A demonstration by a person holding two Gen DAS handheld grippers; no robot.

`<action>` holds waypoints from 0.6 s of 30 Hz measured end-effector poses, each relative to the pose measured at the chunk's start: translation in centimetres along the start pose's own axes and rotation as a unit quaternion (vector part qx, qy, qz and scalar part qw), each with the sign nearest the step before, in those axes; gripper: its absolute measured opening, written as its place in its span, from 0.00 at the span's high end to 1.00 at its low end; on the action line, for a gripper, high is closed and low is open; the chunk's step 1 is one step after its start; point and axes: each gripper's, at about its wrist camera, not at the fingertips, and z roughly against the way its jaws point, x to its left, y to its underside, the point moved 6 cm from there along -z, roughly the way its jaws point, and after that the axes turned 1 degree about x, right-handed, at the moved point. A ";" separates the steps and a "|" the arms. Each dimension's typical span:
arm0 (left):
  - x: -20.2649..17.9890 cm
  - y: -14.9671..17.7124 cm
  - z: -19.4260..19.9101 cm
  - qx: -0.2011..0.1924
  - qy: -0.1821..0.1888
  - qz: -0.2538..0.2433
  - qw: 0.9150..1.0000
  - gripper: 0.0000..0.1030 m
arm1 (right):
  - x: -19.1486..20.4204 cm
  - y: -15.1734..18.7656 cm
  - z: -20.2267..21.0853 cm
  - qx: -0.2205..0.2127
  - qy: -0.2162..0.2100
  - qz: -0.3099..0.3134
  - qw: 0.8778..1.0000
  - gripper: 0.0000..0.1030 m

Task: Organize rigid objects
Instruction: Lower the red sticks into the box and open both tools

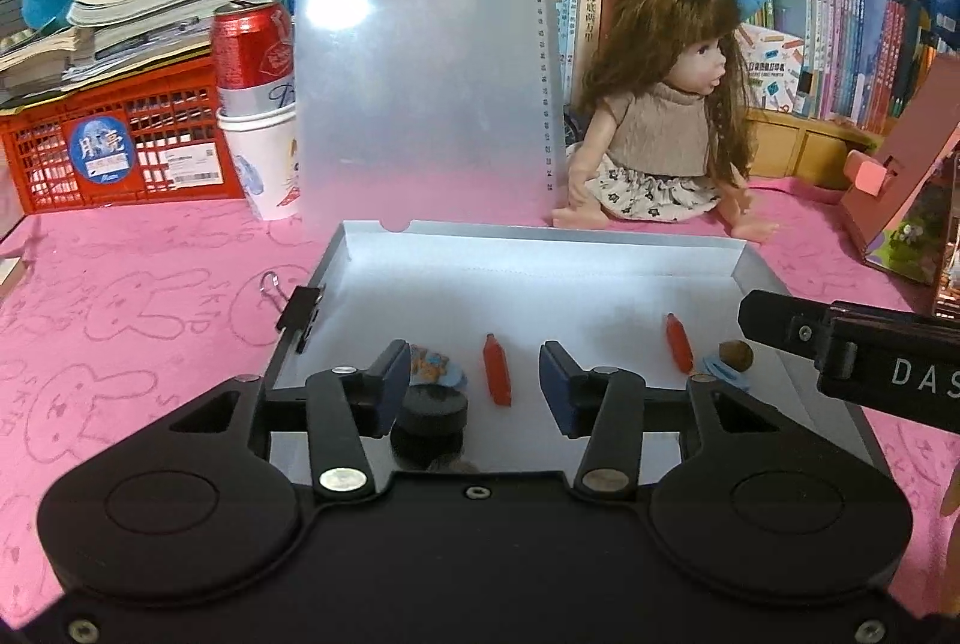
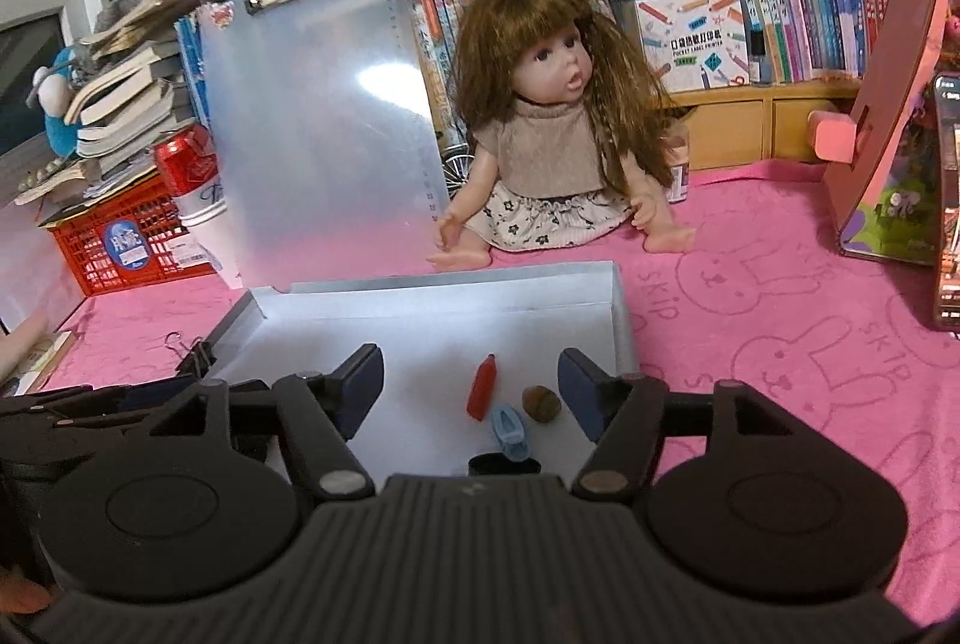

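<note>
A shallow white box (image 1: 540,248) lies open on the pink cloth. Inside it in the left wrist view are two red crayon-like sticks (image 1: 497,370) (image 1: 678,342), a black round puck (image 1: 433,407), a patterned blue piece (image 1: 435,365), a brown nut (image 1: 737,354) and a small blue shoe (image 1: 723,377). My left gripper (image 1: 474,383) is open and empty above the box's near part. My right gripper (image 2: 471,389) is open and empty over a red stick (image 2: 482,386), the nut (image 2: 541,403) and the blue shoe (image 2: 510,425); its finger shows in the left wrist view (image 1: 780,320).
A doll (image 1: 660,116) sits behind the box (image 2: 618,308). A translucent clipboard (image 1: 420,62) stands upright at the back. A red can on paper cups (image 1: 255,104), a red crate (image 1: 120,146), books, and a pink carton (image 1: 900,176) ring the cloth. A binder clip (image 1: 300,311) grips the box's left wall.
</note>
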 end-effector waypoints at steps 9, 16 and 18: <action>0.6 1.7 3.8 -0.010 0.000 0.005 1.000 0.49 | 1.0 1.3 3.2 -0.020 0.004 0.035 0.999 0.18; 0.8 4.2 6.1 -0.013 0.005 0.003 1.000 0.46 | 1.1 3.4 5.2 -0.028 0.012 0.049 0.998 0.15; 0.8 5.1 6.6 -0.011 0.004 -0.005 1.000 0.46 | 1.0 4.1 5.7 -0.028 0.014 0.050 0.998 0.15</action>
